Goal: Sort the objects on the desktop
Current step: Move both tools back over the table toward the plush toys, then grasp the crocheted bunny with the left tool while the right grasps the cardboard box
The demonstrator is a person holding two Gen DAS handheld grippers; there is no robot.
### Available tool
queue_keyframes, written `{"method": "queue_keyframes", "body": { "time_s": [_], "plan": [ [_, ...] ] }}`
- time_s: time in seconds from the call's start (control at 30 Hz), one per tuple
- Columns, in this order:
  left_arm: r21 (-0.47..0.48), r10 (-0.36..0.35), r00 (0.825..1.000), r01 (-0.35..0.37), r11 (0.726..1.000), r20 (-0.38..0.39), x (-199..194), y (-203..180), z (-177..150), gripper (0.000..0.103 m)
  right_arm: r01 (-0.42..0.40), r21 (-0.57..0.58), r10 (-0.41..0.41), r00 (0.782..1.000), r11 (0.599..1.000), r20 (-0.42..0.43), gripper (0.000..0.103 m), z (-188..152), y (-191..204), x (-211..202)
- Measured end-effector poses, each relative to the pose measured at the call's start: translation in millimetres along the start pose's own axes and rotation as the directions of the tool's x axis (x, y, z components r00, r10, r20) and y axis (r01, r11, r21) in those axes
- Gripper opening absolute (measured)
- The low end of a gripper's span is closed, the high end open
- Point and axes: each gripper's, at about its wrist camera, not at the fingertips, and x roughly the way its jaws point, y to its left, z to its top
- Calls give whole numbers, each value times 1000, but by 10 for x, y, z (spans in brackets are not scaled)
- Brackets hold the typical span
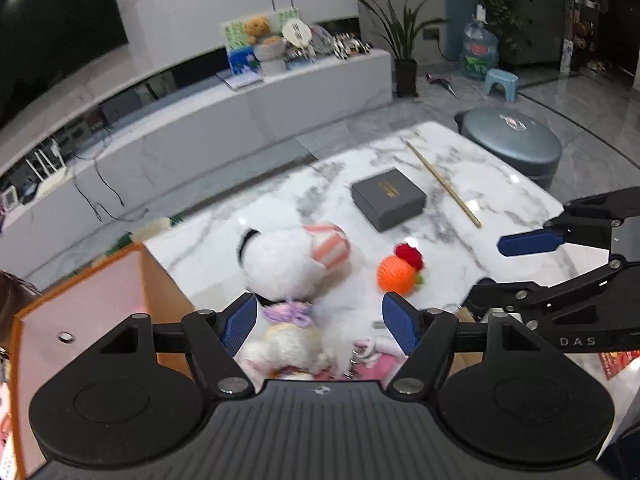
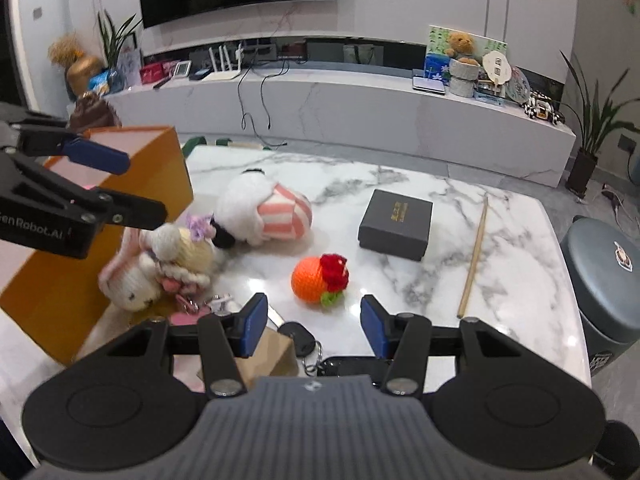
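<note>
On the marble table (image 2: 500, 264) lie a white plush dog in a pink striped outfit (image 2: 264, 210), a small knitted doll with purple bow (image 2: 180, 256), an orange crochet ball with a red flower (image 2: 318, 278), a dark grey box (image 2: 396, 224) and a wooden stick (image 2: 474, 256). My left gripper (image 1: 320, 320) is open above the knitted doll (image 1: 288, 340), with the plush dog (image 1: 288, 260) just ahead. My right gripper (image 2: 314, 326) is open and empty, just short of the orange ball. Keys (image 2: 304, 340) lie under it.
An orange box with a pink inside (image 2: 132, 168) stands open at the table's left end. A brown paper item (image 2: 268, 354) lies near the keys. A grey-blue stool (image 2: 604, 280) stands to the right of the table. A TV bench (image 2: 360, 108) runs behind.
</note>
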Motion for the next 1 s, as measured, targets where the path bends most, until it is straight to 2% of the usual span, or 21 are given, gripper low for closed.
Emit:
{"method": "queue_keyframes", "body": {
  "time_s": [0.13, 0.2, 0.27, 0.37, 0.47, 0.63, 0.77, 0.8, 1.0],
  "plan": [
    [45, 13, 1000, -12, 999, -24, 98, -145, 2, 82, -32, -6, 32, 999, 999, -12, 55, -32, 64, 32],
    [57, 40, 999, -38, 998, -33, 132, -160, 10, 82, -55, 1, 55, 998, 998, -21, 60, -63, 131, 71],
    [47, 72, 996, -70, 996, -49, 180, -112, 23, 82, -76, 8, 76, 996, 997, -37, 64, -95, 213, 139],
    [4, 104, 991, -104, 995, -79, 255, 51, 32, 82, -73, 22, 74, 995, 997, -72, 64, -144, 322, 281],
    [-22, 81, 989, -84, 996, -128, 331, 187, 21, 82, -47, -1, 47, 993, 999, -109, 66, -187, 416, 402],
    [19, 82, 980, -80, 997, -180, 453, 156, -41, 82, -33, -23, 29, 989, 999, -143, 66, -212, 452, 507],
    [46, 84, 968, -75, 996, -237, 596, 85, -84, 82, -40, -12, 38, 985, 999, -167, 66, -245, 419, 566],
    [57, 96, 964, -85, 995, -246, 632, 67, -95, 87, -41, -11, 39, 985, 999, -171, 66, -252, 413, 575],
    [133, 201, 937, -169, 977, -285, 804, -3, -144, 95, -51, -3, 49, 983, 999, -175, 66, -274, 387, 592]
  ]
}}
